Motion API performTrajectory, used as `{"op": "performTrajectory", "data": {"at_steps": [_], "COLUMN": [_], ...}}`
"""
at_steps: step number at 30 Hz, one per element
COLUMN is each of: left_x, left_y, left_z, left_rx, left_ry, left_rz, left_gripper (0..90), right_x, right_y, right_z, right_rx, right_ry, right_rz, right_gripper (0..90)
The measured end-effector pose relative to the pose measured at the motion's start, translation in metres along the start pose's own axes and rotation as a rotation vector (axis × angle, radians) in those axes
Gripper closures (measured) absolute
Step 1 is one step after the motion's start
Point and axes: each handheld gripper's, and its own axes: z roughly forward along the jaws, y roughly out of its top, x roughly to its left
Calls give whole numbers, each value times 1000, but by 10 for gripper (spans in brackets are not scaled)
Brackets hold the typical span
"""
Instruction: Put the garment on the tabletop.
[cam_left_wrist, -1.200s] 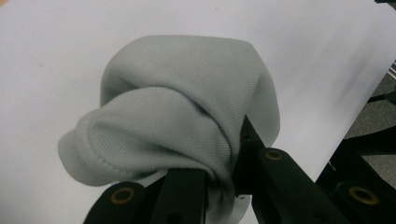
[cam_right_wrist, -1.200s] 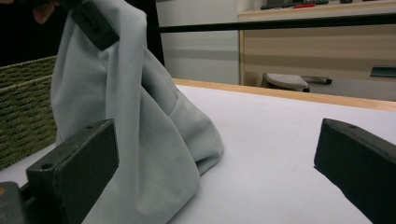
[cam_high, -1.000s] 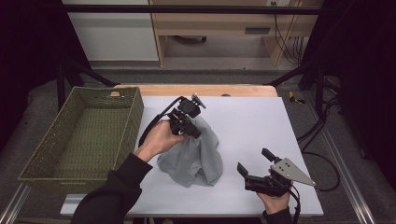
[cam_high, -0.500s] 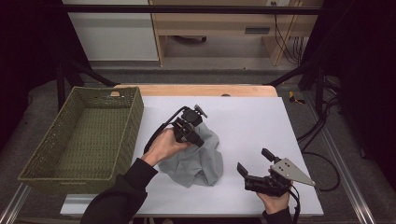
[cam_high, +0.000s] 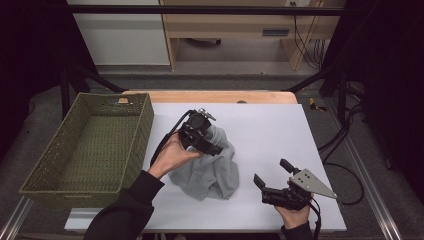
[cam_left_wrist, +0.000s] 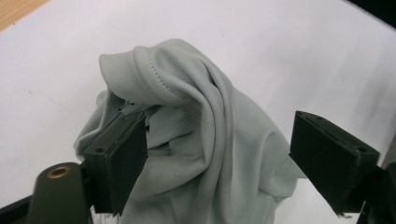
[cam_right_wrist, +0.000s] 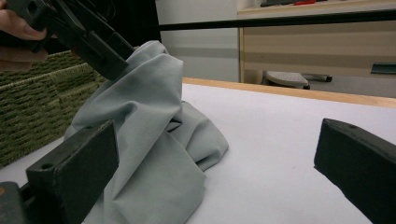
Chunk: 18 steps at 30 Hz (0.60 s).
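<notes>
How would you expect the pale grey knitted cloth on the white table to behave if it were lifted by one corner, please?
The pale grey knitted cloth would probably hang limp: it already slumps in soft folds on the white table. It looks light, since a thin bunched peak stands up by itself. Its hemmed edge should offer a fair grip, though loose parts would likely trail.

No readable text, label, brand, number or sign on anything in view.
</notes>
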Motion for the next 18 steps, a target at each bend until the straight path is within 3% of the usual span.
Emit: {"op": "performTrajectory", "data": {"at_steps": [8, 18], "left_x": [3, 2], "left_y": [-19, -52], "left_z": [-9, -22], "left_rx": [-131, -326], "left_ry": [22, 29], "left_rz": [-12, -15], "left_gripper": [44, 29], "right_x": [-1, -2], "right_y": [0, -1], "right_z": [1, 2], "right_rx": [5, 10], "right_ry": [1, -1], "right_rz": [2, 13], "right_gripper": [1, 1]}}
